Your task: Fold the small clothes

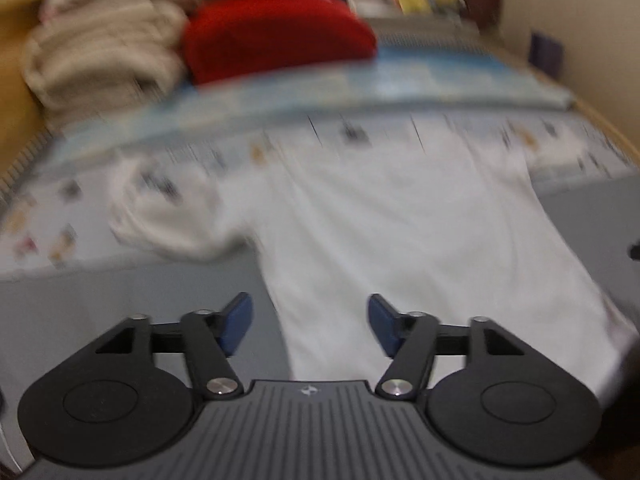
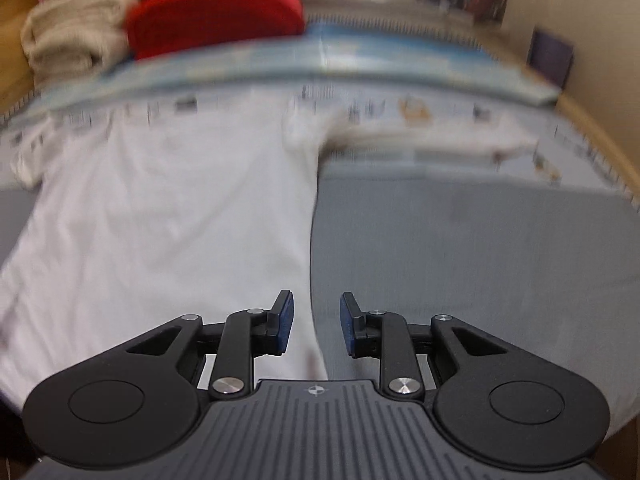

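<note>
Above the near hem of the white T-shirt [image 1: 400, 240], which lies spread flat with its collar end away from me, partly on a grey mat [image 1: 120, 300] and partly on a printed sheet [image 1: 48, 216], I hold both tools clear of the cloth. To the left of the shirt's body, its left sleeve [image 1: 160, 216] sits bunched and rumpled, not laid flat. My left hand-held gripper [image 1: 310, 322] hangs over the shirt's left edge with its blue pads spread wide and nothing between them. My right hand-held gripper [image 2: 316, 324] hangs over the shirt's right edge [image 2: 314, 240]; its pads stand a narrow gap apart and also pinch nothing. To the right of the shirt, the right sleeve [image 2: 400, 136] stretches out across the sheet. Beyond the shirt's collar end lie a blue folded cover [image 2: 360, 64], a red cushion [image 1: 276, 36] and, left of that, a beige folded blanket [image 1: 100, 56]. Both views are smeared by motion, so fine creases cannot be read.

I judge the step in hand to be the choice of fresh grip points for the first fold. To do it well, I would flatten the bunched left sleeve first, then take each side at matching places along the shirt's edges, pinching only the layers meant to travel. Both sides should lift evenly, so that the crease runs straight.
</note>
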`<act>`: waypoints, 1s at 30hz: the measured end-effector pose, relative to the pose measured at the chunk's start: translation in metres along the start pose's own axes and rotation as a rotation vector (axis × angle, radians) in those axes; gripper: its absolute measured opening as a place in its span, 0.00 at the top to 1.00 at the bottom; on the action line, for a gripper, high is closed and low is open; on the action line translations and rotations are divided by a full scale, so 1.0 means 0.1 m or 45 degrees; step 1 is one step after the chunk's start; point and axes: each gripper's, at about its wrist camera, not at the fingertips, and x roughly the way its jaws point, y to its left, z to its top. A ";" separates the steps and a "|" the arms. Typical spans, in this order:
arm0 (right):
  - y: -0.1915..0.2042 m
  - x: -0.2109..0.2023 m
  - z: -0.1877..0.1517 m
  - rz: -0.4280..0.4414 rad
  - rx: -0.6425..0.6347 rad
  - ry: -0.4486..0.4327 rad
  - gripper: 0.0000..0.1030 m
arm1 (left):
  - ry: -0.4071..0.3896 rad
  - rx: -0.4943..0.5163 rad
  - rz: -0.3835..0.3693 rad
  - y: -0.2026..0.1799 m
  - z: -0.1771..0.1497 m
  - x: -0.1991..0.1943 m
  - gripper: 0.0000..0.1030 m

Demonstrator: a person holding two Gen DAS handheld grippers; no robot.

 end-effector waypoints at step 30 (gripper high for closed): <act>0.98 0.70 2.20 0.285 -0.102 -0.331 0.58 | 0.074 -0.303 0.481 1.41 1.01 1.60 0.28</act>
